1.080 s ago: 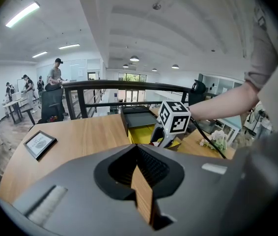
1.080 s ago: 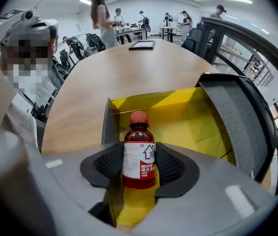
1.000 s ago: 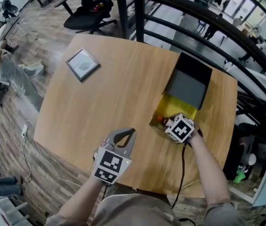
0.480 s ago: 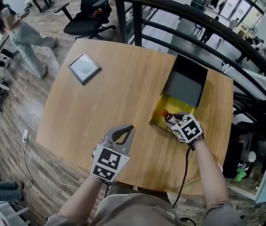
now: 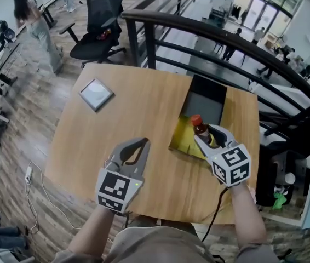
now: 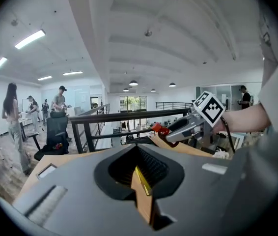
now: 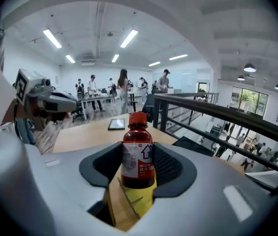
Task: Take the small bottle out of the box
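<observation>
The small bottle (image 5: pixel 200 129) is brown with a red cap and a white label. It stands upright between the jaws of my right gripper (image 5: pixel 207 136), which is shut on it and holds it above the open box (image 5: pixel 183 139), a yellow-lined box with a black lid. In the right gripper view the bottle (image 7: pixel 138 154) fills the gap of the right gripper (image 7: pixel 138 168). My left gripper (image 5: pixel 142 143) hovers over the table left of the box, shut, with nothing in it. The left gripper view shows the left gripper (image 6: pixel 139 150) and, beyond it, the bottle's red cap (image 6: pixel 158 128).
A grey square pad (image 5: pixel 96 94) lies at the wooden table's (image 5: pixel 138 106) far left. A black railing (image 5: pixel 226 41) runs behind the table. An office chair (image 5: pixel 97 40) and a person (image 5: pixel 34 21) are beyond it. A cable hangs from the right gripper.
The right gripper has come up out of the box with the bottle in it and drawn back toward me. The left gripper stayed over the table's near edge.
</observation>
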Motion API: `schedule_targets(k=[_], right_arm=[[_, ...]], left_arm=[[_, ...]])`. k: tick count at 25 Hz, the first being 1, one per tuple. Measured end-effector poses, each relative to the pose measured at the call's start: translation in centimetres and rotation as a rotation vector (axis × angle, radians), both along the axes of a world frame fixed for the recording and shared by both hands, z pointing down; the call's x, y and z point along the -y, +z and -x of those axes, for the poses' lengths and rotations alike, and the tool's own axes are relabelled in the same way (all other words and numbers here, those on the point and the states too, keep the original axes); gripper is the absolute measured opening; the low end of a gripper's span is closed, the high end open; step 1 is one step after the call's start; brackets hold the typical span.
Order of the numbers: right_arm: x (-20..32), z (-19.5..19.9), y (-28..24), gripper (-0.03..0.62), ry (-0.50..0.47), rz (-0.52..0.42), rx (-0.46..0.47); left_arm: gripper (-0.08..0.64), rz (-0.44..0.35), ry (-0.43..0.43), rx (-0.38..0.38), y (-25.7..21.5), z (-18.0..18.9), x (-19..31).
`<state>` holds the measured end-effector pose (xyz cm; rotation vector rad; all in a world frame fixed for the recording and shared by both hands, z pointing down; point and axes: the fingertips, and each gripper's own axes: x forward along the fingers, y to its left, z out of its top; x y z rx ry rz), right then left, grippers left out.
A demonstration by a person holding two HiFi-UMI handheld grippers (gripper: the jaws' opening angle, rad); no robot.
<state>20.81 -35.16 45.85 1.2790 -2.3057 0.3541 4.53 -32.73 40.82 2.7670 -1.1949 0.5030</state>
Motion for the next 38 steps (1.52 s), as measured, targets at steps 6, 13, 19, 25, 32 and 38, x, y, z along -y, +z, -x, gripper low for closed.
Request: schedule_targets(k=[6, 13, 19, 25, 32, 38], right_arm=[[-3.2, 0.1, -9.3, 0.199, 0.090, -0.237, 0.139], [-7.8, 0.1, -16.4, 0.201, 0.151, -0.419, 0.248], [-11.3, 0.2, -18.9, 0.200, 0.181, -0.505, 0.265], [-13.9, 0.5, -19.7, 0.201, 0.212, -0.543, 0.321], [-14.4, 1.3, -17.4, 0.199, 0.211, -0.470, 0.354], [-14.4, 2.4, -16.7, 0.199, 0.180, -0.475, 0.316]], left_arm=[[0.002, -0.102, 0.007, -0.045, -5.1, -0.4, -1.5], [0.002, -0.180, 0.006, -0.091, -9.6, -0.3, -3.9], [0.002, -0.209, 0.020, -0.124, -11.7, 0.0, -5.5], [0.002, -0.198, 0.038, -0.142, -12.2, 0.2, -6.9], [0.002, -0.168, 0.037, -0.148, -11.3, 0.5, -7.6], [0.002, -0.156, 0.039, -0.148, -11.1, 0.2, -7.4]])
